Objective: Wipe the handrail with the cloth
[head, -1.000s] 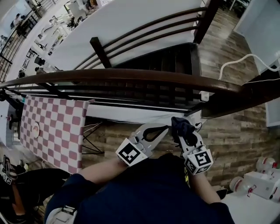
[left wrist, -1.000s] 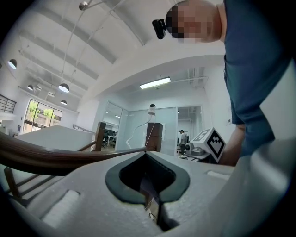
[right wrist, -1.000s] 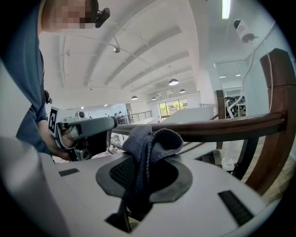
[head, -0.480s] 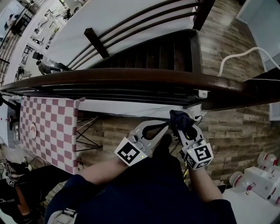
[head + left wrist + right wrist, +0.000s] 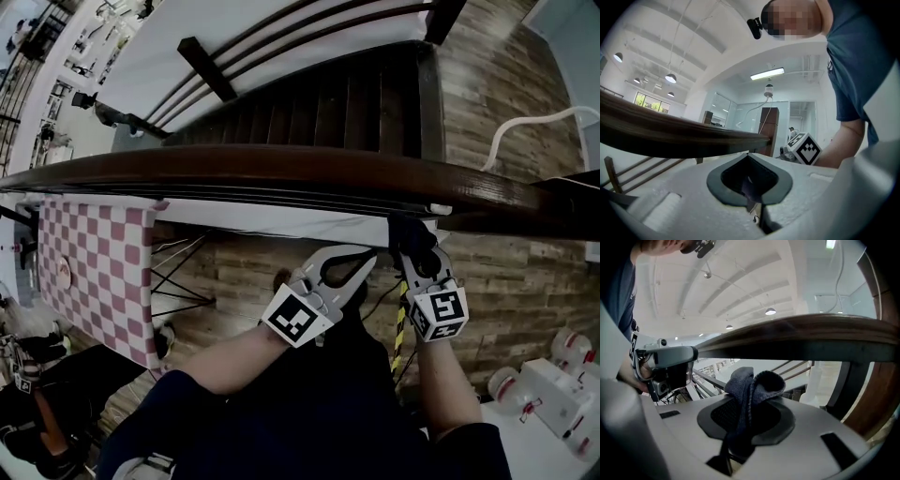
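The dark brown wooden handrail [image 5: 281, 173] runs across the head view from left to right, and it also crosses the left gripper view [image 5: 670, 136] and the right gripper view [image 5: 811, 338]. My right gripper [image 5: 413, 251] is shut on a dark blue-grey cloth [image 5: 411, 234], which bunches out over its tips [image 5: 752, 383]. The cloth sits right at the rail's near lower edge; I cannot tell if it touches. My left gripper [image 5: 367, 258] is shut and holds nothing, just left of the right one and a little short of the rail [image 5: 749, 159].
A pink-and-white checkered table [image 5: 94, 272] stands below at the left. Dark stair treads [image 5: 319, 103] and a second railing lie beyond the handrail. A white cable [image 5: 534, 127] runs over the wooden floor [image 5: 525, 281]. White devices [image 5: 553, 394] sit at lower right.
Both grippers have moved up toward the handrail. The right gripper's cloth, earlier well below the rail, now sits at its near lower edge. Both stay shut.
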A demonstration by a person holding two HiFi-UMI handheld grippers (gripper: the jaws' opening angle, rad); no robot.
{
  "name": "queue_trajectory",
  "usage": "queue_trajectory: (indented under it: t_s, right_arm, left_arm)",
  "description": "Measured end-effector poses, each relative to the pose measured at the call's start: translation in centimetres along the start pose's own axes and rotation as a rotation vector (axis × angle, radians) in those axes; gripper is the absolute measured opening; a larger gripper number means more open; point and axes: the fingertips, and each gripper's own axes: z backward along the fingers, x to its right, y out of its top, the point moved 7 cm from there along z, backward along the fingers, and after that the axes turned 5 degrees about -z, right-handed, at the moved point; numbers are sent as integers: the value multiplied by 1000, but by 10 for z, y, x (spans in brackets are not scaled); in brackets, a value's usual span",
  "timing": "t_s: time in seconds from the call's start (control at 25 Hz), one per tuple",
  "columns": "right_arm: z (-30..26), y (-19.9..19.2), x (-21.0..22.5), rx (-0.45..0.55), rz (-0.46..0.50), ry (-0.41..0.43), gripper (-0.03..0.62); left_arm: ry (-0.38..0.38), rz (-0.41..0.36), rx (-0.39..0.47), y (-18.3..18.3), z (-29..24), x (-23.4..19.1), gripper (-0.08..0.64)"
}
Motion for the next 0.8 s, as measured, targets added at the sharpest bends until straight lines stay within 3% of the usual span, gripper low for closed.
queue_trajectory:
  t_s: [0.56,0.8]
  right_arm:
    - [-64,-24,83,-69,82,-153,92]
    - [-94,-25,79,-122,108,-184,92]
  left_arm:
    - [18,32,-33,-83,-58,-19,-5]
    - [39,43,-38,-96,-41,-30,-4]
